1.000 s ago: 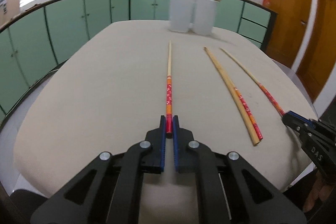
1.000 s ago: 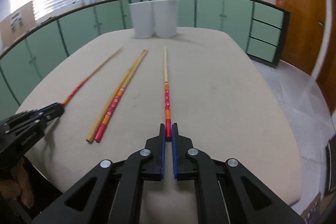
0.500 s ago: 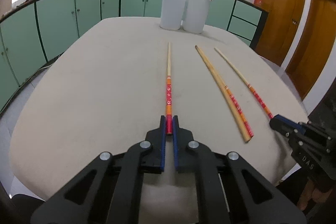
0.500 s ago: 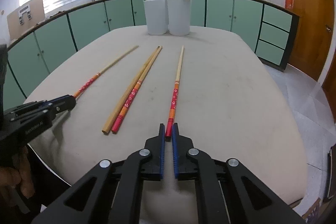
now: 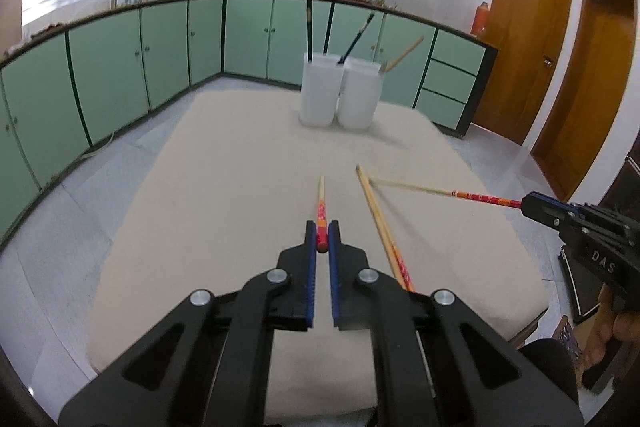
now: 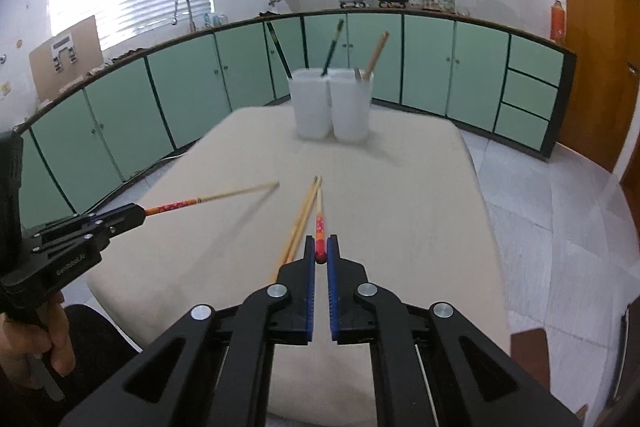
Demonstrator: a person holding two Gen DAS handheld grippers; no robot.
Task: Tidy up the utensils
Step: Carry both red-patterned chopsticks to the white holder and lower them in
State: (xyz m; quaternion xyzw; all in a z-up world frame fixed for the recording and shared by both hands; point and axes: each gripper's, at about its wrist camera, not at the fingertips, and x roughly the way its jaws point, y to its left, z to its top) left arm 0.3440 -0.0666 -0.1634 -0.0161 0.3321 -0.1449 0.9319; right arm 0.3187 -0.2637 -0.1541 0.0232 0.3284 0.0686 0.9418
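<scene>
We see both grippers pinching one chopstick each by its red end, above the table (image 5: 208, 195). Left gripper (image 5: 322, 233) holds its chopstick (image 5: 321, 205); right gripper (image 6: 320, 247) holds the other chopstick (image 6: 319, 223). Two more chopsticks (image 5: 380, 223) lie together on the table between them. Two white cups (image 5: 340, 93) stand at the far end.

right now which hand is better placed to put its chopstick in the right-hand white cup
Right, marginally: its hand-held gripper clamps a chopstick on that cup's side; the left hand-held gripper holds one too.
</scene>
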